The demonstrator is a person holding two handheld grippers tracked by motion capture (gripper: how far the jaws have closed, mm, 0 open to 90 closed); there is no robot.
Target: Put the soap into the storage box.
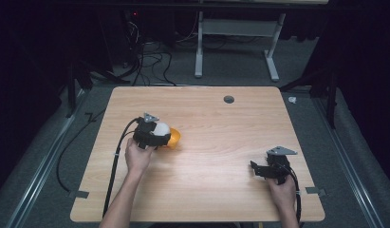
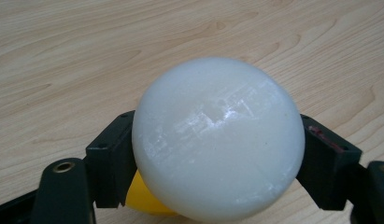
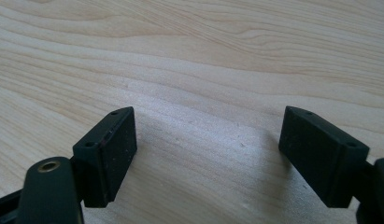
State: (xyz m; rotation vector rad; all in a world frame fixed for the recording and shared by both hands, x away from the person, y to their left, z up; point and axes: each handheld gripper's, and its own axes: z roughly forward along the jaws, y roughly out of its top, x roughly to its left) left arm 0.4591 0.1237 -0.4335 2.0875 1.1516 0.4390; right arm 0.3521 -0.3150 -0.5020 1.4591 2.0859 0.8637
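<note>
White ball (image 2: 217, 140) in L gripper (image 1: 153, 134) (hand low)

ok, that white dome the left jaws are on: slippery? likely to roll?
The white dome looks smooth and glossy, with a rounded flank, so it could slip out of the left gripper, whose flat jaws touch it only at its sides. It looks rigid, probably hard plastic. Released, it may rock or roll off the yellow piece beneath.

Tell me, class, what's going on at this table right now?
A person works at a wooden table with a gripper in each hand. The left gripper has its jaws closed on a white ball-like piece that sits against a yellow piece. The right gripper rests apart near the table's right side, its jaws open over bare wood.
</note>
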